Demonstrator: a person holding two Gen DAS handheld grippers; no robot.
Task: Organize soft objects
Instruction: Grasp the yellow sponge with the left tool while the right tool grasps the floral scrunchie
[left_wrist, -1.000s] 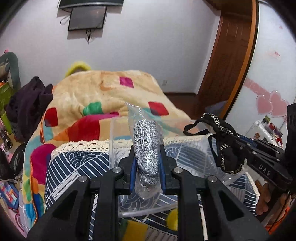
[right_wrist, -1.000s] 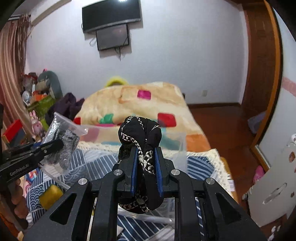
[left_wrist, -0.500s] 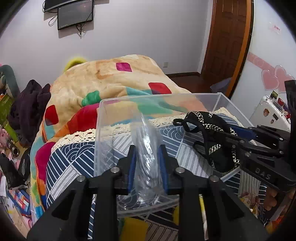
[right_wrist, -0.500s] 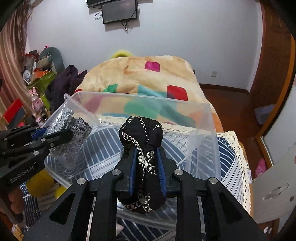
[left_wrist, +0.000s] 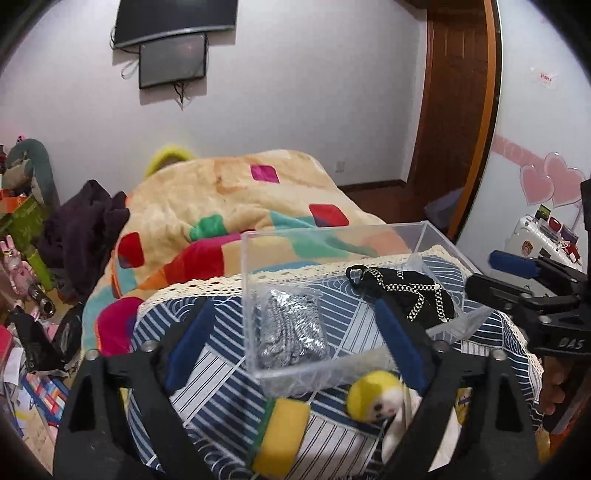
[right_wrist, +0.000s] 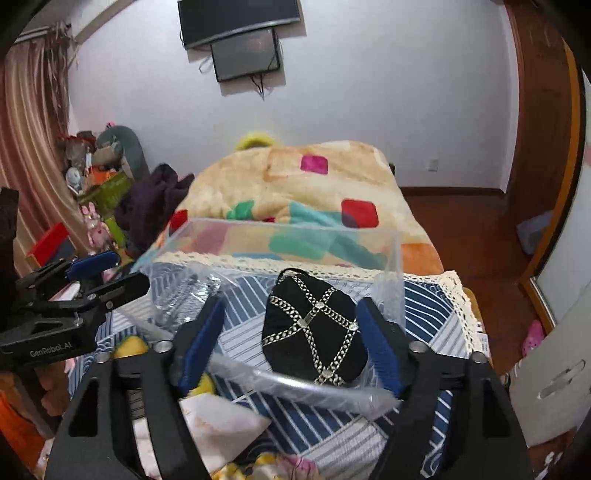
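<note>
A clear plastic bin stands on the blue striped cloth. Inside it lie a bagged grey-speckled fabric roll at the left and a black pouch with chain trim at the right. My left gripper is open and empty, its jaws either side of the bin's near left part. My right gripper is open and empty just in front of the black pouch, which lies inside the bin. Each gripper shows in the other's view, the right and the left.
A yellow sponge and a yellow-and-white plush toy lie on the cloth in front of the bin. A colourful blanket covers the bed behind. Clutter and dark clothes stand at the left, a white cabinet at the right.
Both grippers have opened and pulled back. The bagged roll and the black pouch, held half a second ago, now lie inside the bin.
</note>
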